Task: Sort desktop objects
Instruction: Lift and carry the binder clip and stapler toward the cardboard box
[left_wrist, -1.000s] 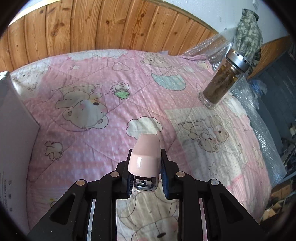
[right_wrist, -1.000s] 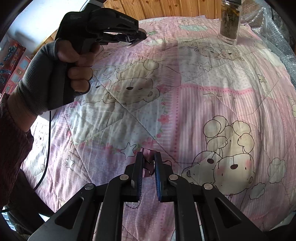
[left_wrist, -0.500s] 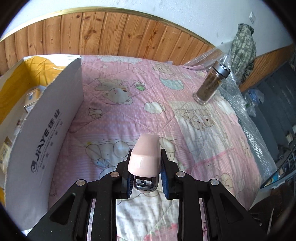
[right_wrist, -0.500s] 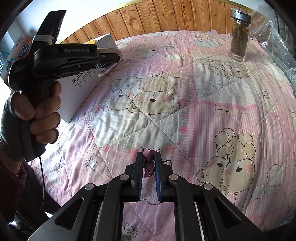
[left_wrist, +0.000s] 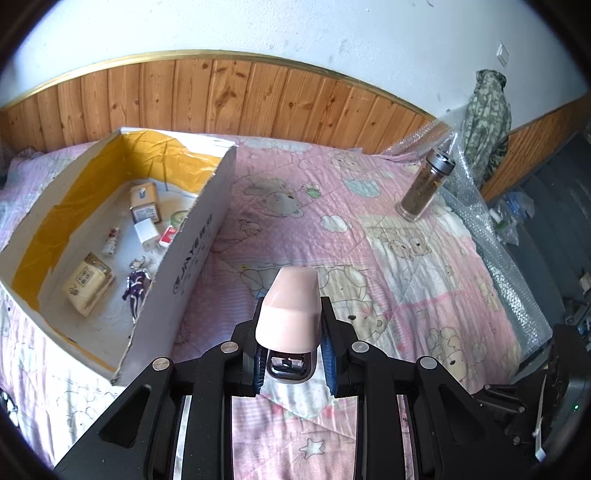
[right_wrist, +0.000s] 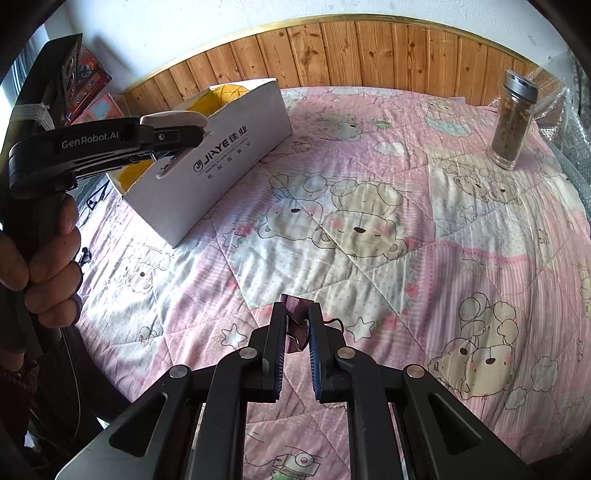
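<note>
My left gripper is shut on a pale pink stapler, held up over the pink quilt just right of the open white cardboard box. From the right wrist view the same left gripper hangs by the box's near corner, a person's hand on its grip. My right gripper is shut on a small purple binder clip above the quilt's near part.
The box holds several small items: packets, a white charger, a purple clip. A glass jar with a metal lid stands far right on the quilt. Bubble wrap lines the right edge. Wood panelling runs behind.
The left gripper has risen and swung left with the stapler, bringing the box's inside into view. The right gripper has lifted a little with the clip.
</note>
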